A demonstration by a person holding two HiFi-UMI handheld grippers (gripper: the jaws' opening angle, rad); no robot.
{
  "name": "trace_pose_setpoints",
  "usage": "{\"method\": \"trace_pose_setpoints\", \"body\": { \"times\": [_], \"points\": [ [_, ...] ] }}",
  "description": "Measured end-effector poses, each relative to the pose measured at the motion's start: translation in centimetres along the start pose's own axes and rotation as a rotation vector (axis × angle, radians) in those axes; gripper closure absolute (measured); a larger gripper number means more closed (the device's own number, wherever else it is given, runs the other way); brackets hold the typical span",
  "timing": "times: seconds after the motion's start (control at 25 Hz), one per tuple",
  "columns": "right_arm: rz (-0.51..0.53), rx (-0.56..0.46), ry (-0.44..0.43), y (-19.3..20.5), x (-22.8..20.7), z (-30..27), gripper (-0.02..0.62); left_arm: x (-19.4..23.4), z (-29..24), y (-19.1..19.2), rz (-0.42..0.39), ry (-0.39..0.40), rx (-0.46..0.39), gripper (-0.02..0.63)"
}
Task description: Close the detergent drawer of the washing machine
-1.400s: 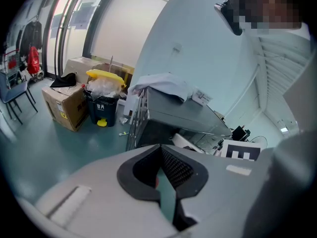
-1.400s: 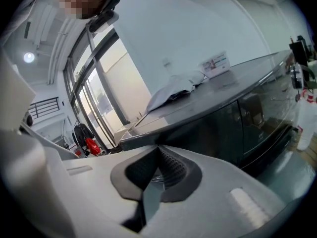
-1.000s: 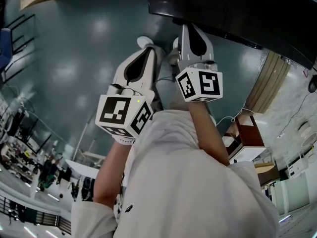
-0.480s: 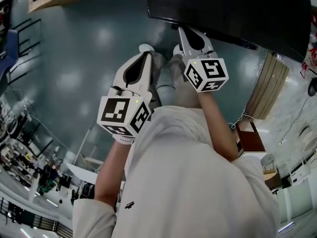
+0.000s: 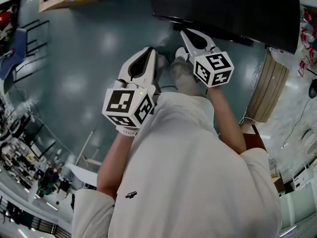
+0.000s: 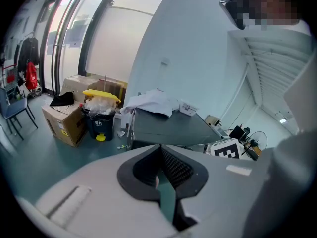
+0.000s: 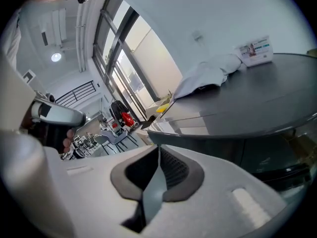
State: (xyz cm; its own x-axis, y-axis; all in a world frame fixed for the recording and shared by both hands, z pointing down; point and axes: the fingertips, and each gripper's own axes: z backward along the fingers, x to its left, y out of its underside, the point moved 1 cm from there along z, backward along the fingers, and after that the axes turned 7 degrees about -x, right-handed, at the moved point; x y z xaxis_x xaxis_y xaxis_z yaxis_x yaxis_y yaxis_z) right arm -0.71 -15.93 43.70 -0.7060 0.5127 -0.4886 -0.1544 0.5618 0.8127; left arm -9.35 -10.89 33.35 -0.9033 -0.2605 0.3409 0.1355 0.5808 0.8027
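The washing machine is a dark grey box: its top (image 5: 228,9) fills the upper edge of the head view, and it also stands ahead as the machine (image 6: 168,128) and the machine top (image 7: 257,108) in the two gripper views. I cannot make out its detergent drawer for certain. My left gripper (image 5: 148,51) is held over the floor, short of the machine, jaws together with nothing between them. My right gripper (image 5: 185,32) reaches to the machine's near edge, also shut and empty. Their tips show as the left gripper (image 6: 159,147) and the right gripper (image 7: 158,148).
A white cloth (image 6: 151,102) and a small printed card (image 7: 255,51) lie on the machine. Cardboard boxes (image 6: 64,123) and a dark bin with a yellow lid (image 6: 100,114) stand left of it by the windows. A slatted wooden panel (image 5: 270,83) leans at the right.
Both grippers have shifted a little rightward and upward in the head view, the right one closing on the machine's edge. Both jaws stayed shut.
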Motion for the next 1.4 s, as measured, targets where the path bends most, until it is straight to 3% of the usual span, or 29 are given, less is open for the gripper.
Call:
{"method": "trace_pose_setpoints", "body": {
  "times": [0.28,0.8,1.2,1.4],
  "points": [
    [0.005,0.000,-0.023,-2.9,1.5,2.8,0.592,-1.1,0.5,-1.0,0.013,0.015,-0.051,0.591],
    [0.063,-0.122,0.016,-9.9,2.7,8.0,0.591,-2.9,0.3,-5.5,-0.014,0.062,-0.189,0.591],
    [0.218,-0.217,0.031,-15.4,4.7,11.3,0.591,-2.8,1.7,-8.5,-0.068,0.054,-0.293,0.591],
    [0.247,-0.253,0.057,-16.6,4.9,13.5,0.591,-3.9,2.5,-9.0,-0.093,0.067,-0.327,0.591]
  ]
}}
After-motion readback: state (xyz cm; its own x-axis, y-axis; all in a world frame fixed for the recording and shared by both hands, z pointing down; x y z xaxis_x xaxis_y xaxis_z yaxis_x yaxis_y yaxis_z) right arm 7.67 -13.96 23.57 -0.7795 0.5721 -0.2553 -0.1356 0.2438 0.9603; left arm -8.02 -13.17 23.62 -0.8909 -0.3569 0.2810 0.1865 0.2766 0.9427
